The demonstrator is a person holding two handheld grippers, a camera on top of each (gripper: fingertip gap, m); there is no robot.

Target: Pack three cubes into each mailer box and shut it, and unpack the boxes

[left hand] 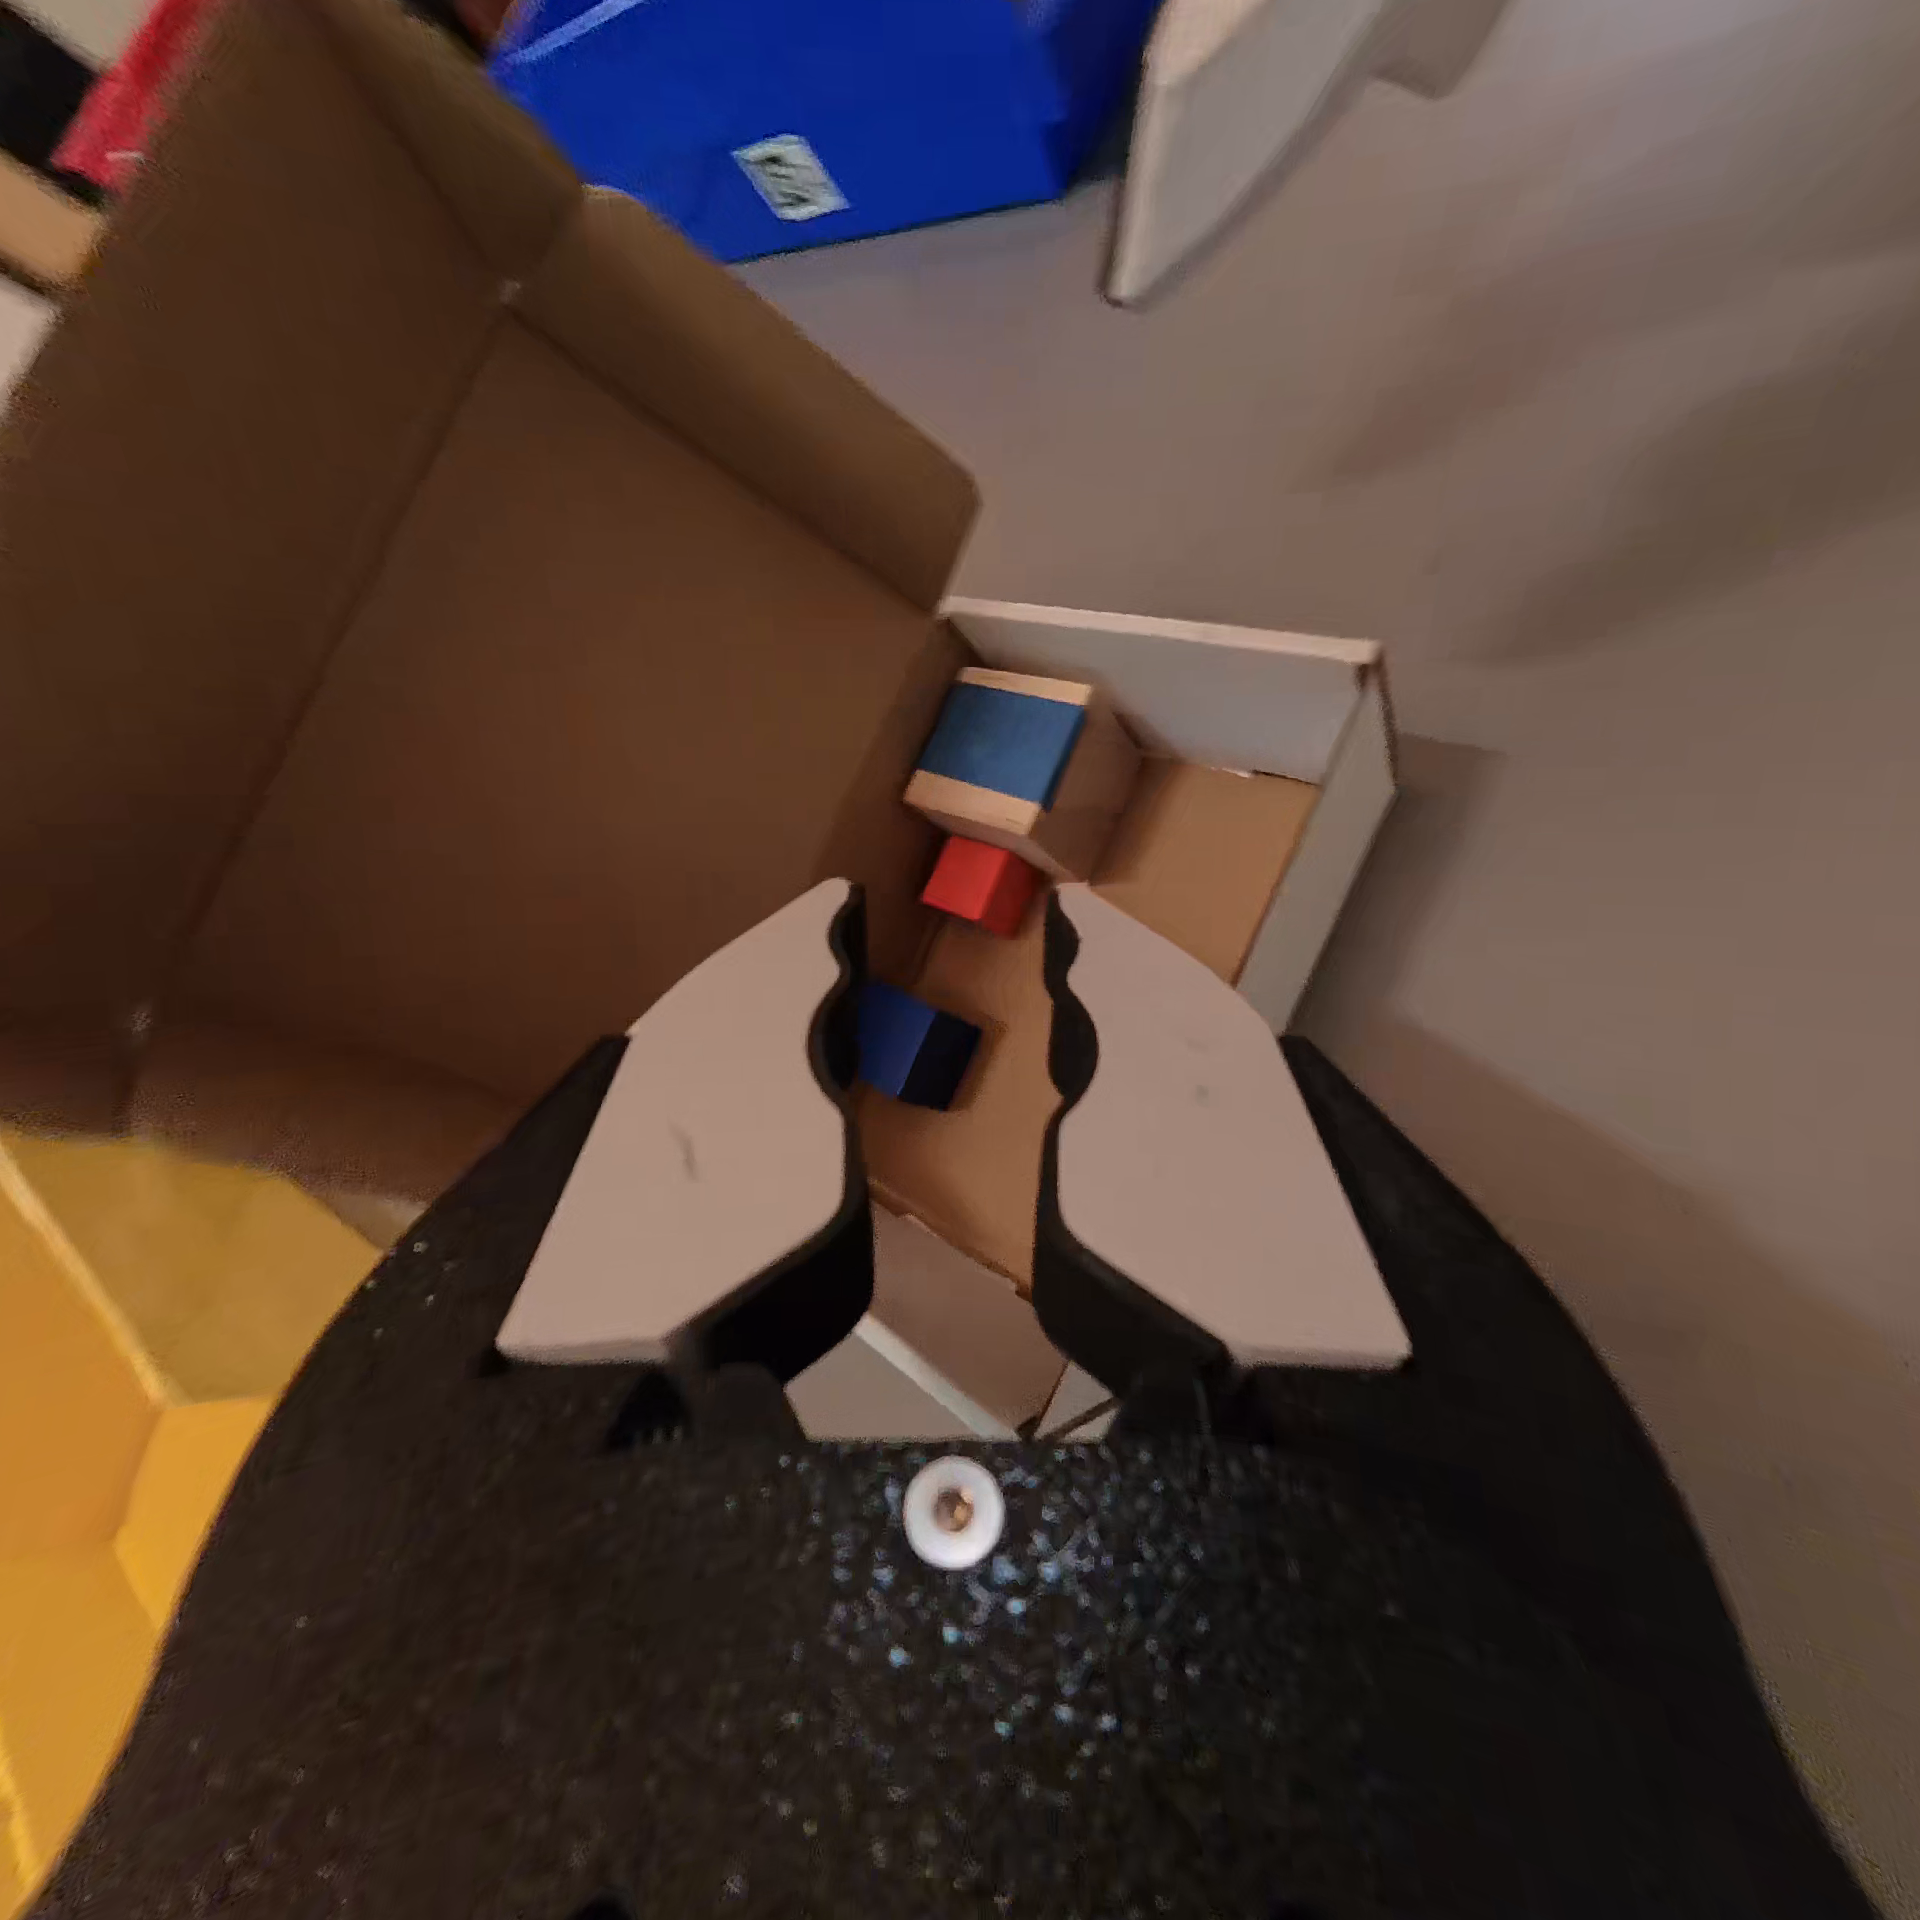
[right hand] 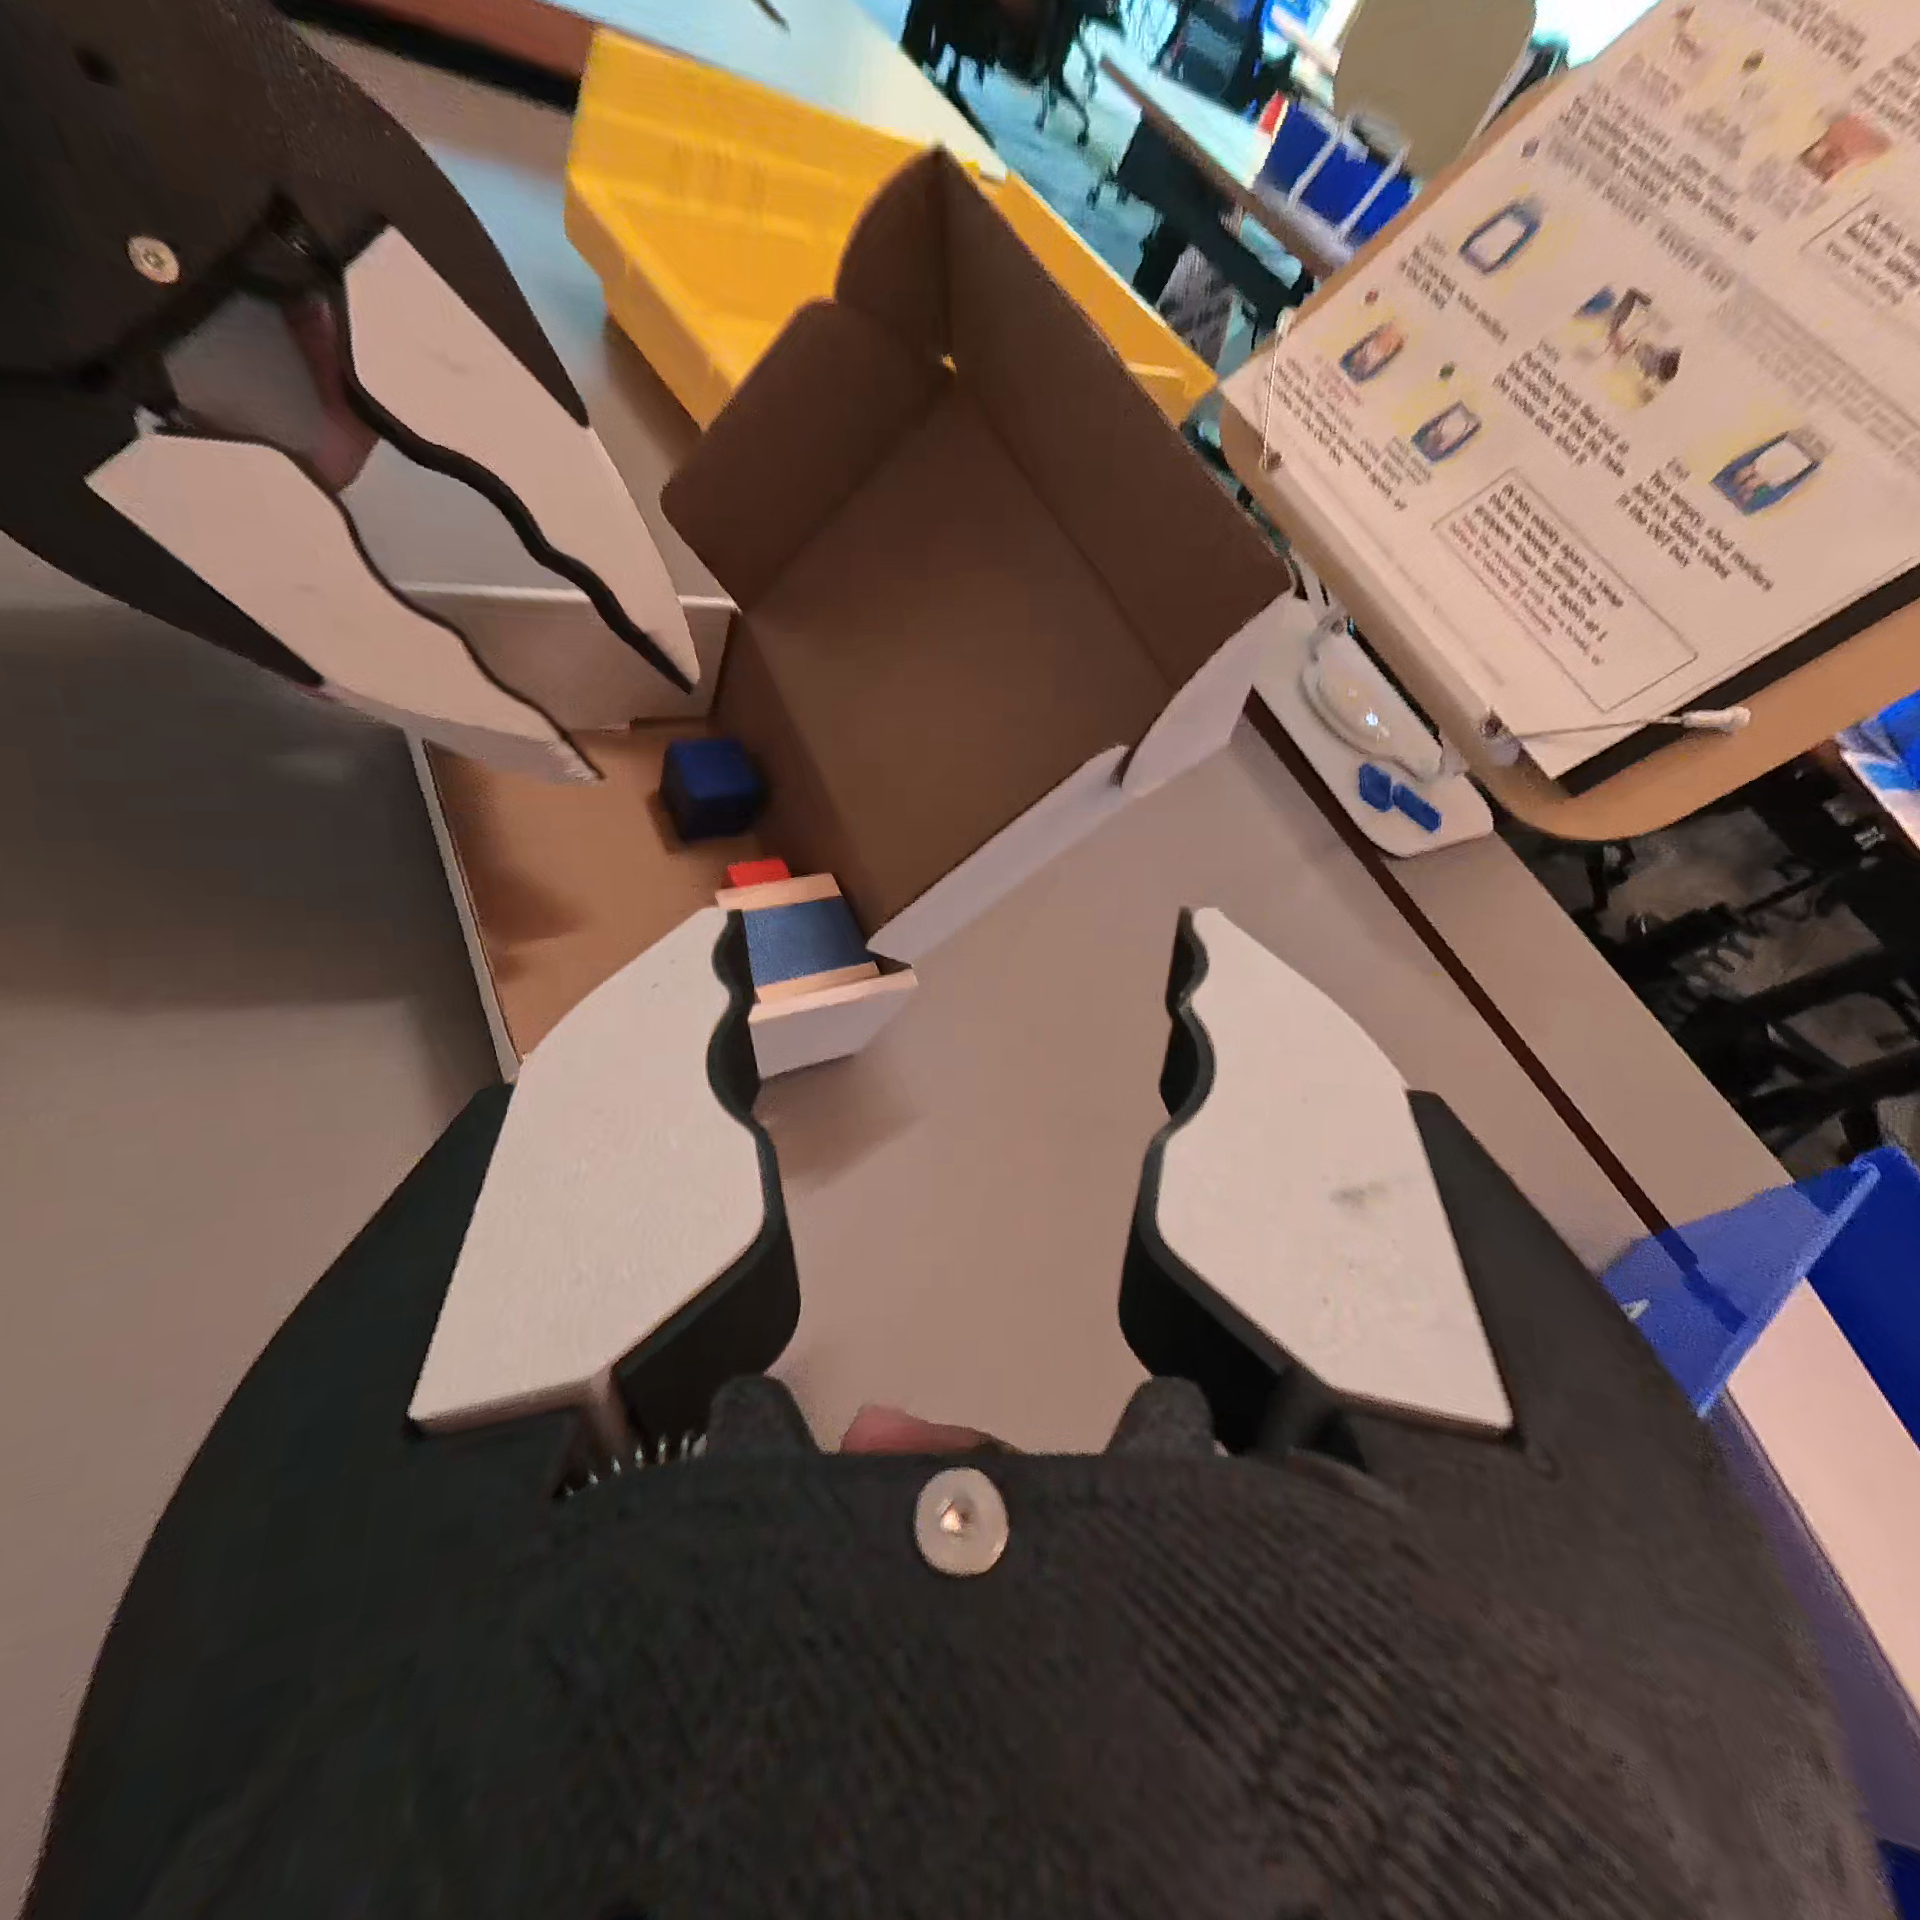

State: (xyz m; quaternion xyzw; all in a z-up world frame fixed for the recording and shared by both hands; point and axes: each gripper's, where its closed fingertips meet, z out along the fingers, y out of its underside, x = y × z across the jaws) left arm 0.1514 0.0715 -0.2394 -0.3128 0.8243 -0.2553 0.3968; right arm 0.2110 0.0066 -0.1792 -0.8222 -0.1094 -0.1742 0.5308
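- While my left gripper [left hand: 951, 904] hangs over the open mailer box [right hand: 935, 582], its fingers [left hand: 727, 1091] are spread a little and grasp nothing; through the gap I see the box floor.
- My right gripper [right hand: 961, 935] sits just outside the box's near corner, above the bare desk [right hand: 987, 1195], with its fingers [right hand: 613, 1164] released wide and nothing between them.
- I count 3 cubes inside the box, all along the hinge side under the raised brown lid [left hand: 468, 675].
- 1 is a big wooden cube with a blue face [left hand: 1003, 753], tucked into the corner against the white end wall.
- 1 small red cube [left hand: 977, 883] lies just beside it, touching or nearly so; I cannot tell which.
- 1 small dark blue cube [left hand: 920, 1044] rests apart from the red one, farther along the floor and partly behind my left finger.
- I see the lid standing upright with its side flaps out.
- Behind the box lies a yellow bin [right hand: 727, 208]; a blue bin [left hand: 810, 114] stands at the far side of the left wrist view.
- On my right, a printed instruction sheet [right hand: 1621, 343] is propped on a stand.
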